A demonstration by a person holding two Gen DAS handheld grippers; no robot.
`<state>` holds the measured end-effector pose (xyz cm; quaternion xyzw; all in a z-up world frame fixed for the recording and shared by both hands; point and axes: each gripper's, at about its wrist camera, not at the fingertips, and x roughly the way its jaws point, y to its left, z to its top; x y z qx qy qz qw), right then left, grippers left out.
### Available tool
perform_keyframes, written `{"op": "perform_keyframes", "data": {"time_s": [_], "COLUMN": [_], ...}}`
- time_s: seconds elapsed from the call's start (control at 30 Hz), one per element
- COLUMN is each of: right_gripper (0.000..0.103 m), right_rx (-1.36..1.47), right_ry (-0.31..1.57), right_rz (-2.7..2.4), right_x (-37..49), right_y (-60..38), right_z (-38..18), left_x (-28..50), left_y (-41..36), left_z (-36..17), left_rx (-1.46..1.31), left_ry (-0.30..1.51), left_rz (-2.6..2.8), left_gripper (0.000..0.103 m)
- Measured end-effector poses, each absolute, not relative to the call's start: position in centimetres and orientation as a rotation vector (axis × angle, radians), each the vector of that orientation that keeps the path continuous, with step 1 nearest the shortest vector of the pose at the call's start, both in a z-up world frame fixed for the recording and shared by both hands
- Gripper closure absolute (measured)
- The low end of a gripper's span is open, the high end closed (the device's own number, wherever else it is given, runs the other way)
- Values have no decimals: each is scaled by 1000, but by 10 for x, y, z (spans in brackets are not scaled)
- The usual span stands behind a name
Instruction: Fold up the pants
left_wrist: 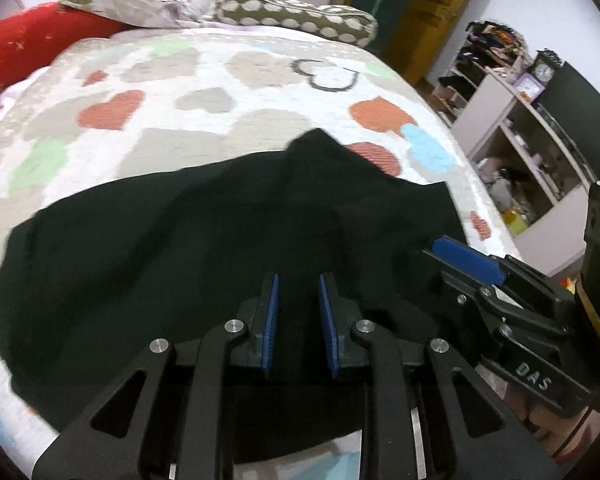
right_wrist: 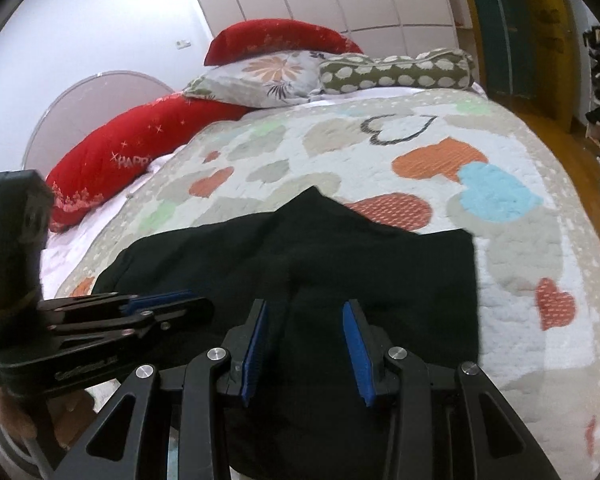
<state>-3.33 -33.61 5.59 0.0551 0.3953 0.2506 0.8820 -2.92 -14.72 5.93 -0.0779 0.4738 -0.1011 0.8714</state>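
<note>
Two grippers angled down over near edge of bed | left gripper: blue ribbed pads narrowly apart, nothing pinched | right gripper: wider gap, nothing held | pants: dark, soft, folded, peaked far edge, flat on heart-print quilt.

Black pants lie spread, loosely folded, on the near part of the heart-patterned quilt, one point peaking toward the far side.

– Any writing you can read?
– "DAS" in pale letters on my right gripper, at the lower right of the left wrist view. "HAPP" is stitched on the red pillow, left of the right wrist view.
</note>
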Motion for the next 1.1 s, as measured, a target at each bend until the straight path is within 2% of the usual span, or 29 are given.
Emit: {"op": "perform_keyframes", "data": {"time_s": [0.03, 0.1, 0.6, 0.87, 1.1], "right_gripper": [66, 66, 66, 64, 62], "right_rx": [117, 99, 52, 70, 38], "right_ry": [840, 890, 826, 895, 861], "right_rz": [533, 542, 593, 589, 637], "right_x": [-32, -30, -46, -27, -34], "right_y": [-330, -318, -285, -270, -255], "right_z": [50, 36, 69, 45, 70], "left_x": [-31, -37, -69, -81, -87], "left_y": [-144, -134, -77, -56, -37], "left_z": [59, 61, 73, 74, 71], "left_rx": [-162, -187, -278, -303, -343], "left_ry": [989, 969, 924, 924, 926], "left_rz": [-201, -184, -68, -30, 8], "left_gripper": [65, 43, 42, 42, 42]}}
